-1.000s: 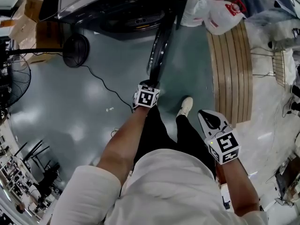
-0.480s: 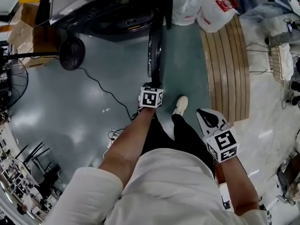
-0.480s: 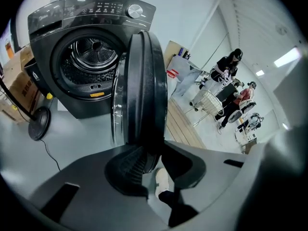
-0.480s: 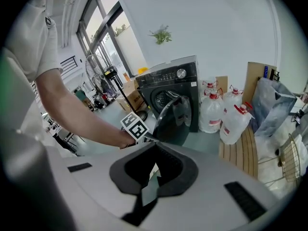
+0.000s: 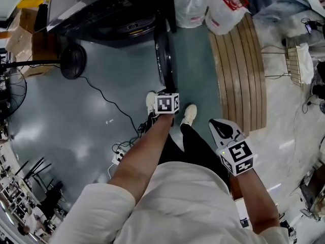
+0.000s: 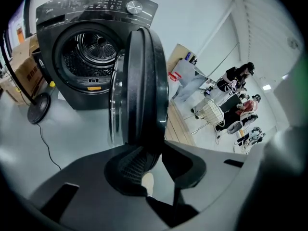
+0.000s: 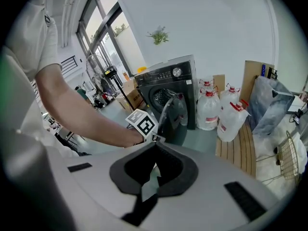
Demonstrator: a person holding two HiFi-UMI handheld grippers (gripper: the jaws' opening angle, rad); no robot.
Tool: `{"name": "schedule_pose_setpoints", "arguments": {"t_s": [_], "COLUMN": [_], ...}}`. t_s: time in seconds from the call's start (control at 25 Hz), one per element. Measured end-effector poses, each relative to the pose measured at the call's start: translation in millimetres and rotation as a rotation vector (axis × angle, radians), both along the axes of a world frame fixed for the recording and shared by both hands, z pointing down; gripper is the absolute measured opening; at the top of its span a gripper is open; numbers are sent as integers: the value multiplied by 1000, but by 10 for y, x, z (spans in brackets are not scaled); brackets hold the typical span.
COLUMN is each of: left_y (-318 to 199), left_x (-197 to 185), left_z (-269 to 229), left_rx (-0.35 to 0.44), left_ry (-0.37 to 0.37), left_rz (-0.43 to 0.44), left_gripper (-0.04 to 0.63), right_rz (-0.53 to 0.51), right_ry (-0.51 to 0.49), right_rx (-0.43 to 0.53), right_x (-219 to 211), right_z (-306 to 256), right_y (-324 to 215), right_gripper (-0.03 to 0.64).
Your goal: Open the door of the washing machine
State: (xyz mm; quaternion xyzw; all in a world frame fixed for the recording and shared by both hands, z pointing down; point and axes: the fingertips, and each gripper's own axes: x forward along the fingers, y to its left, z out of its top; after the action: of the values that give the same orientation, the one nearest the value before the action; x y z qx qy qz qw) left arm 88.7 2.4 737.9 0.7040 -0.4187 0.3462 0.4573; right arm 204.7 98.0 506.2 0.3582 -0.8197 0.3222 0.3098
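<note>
In front of the washer (image 6: 77, 47), the door (image 6: 144, 76) stands swung wide, edge-on to the left gripper (image 6: 155, 152) — the drum lies bare, so the opening step looks all but done. The left jaws have just been opening and stand wide, with the door's rim at their tips but apparently not pinched. The right gripper (image 7: 155, 150) hangs well aside, jaws together on nothing. Next, I judge, the left gripper needs to draw clear of the rim without nudging the door back.
</note>
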Motion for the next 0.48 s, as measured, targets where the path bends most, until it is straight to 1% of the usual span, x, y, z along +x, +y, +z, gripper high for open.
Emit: {"name": "schedule_pose_setpoints", "arguments": {"t_s": [0.2,0.48], "left_y": [-20,-38], "left_x": [238,460], "left_z": [-21,-15], "left_rx": [-7,-21], "left_ry": [17,22], "left_rz": [-40,-80], "left_gripper": [107,107], "right_rz": [-16,-33], "right_ry": [11,10], "right_rx": [-12,-30], "right_x": [111,192], "right_z": [37,98], "right_y": [110,230], "right_gripper": [9,9]}}
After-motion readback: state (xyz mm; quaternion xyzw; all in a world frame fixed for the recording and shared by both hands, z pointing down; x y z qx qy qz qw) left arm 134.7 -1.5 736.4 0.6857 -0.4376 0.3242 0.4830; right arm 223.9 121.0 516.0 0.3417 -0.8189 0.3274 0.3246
